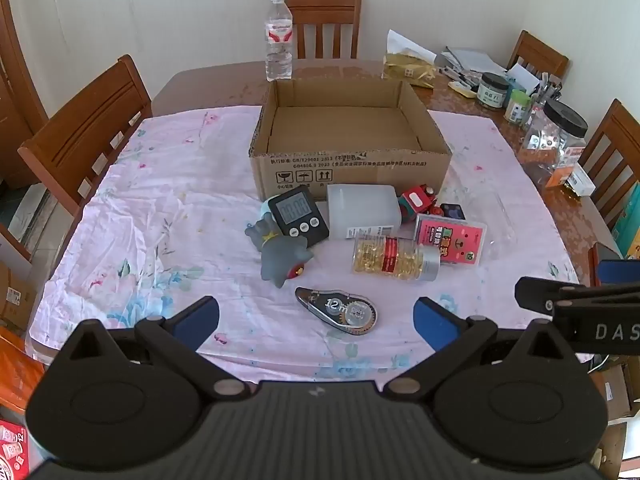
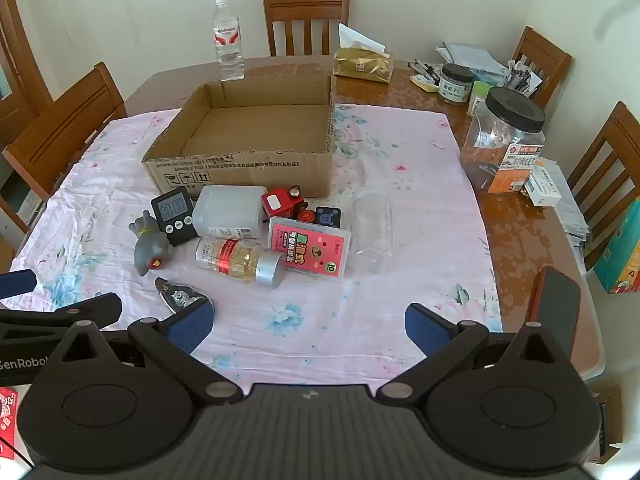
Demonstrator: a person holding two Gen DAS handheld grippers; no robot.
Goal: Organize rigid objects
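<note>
Surface: wooden table (image 2: pixel 516 216), mostly covered by a pink floral cloth (image 2: pixel 420 184). Pale walls behind; five wooden chairs visible around the table in the left wrist view.

Cardboard box (image 1: pixel 348 168), one, open top, nothing visible inside, at the middle of the cloth. Printed on its front: handling symbols and a line of small text, partly readable "GB/T".

Loose items clustered on the cloth just in front of the box, one of each: black digital timer (image 1: pixel 298 216) reading 00:00; grey toy figure (image 1: pixel 280 254) lying beside it; white translucent container (image 1: pixel 364 210); red toy vehicle (image 1: pixel 418 202); pink card case (image 1: pixel 450 240) marked "10"; capsule bottle (image 1: pixel 394 258) on its side, silver cap; correction tape (image 1: pixel 338 310) marked "12m", nearest the camera; clear plastic cup (image 2: pixel 372 232) on its side.

Far edge: one water bottle (image 1: pixel 279 38), upright. Right edge: jars, pens, papers, a phone (image 2: pixel 556 312).

Left tongs (image 1: pixel 316 320): spread wide apart, nothing between them. Right tongs (image 2: pixel 308 324): likewise apart, holding nothing.
</note>
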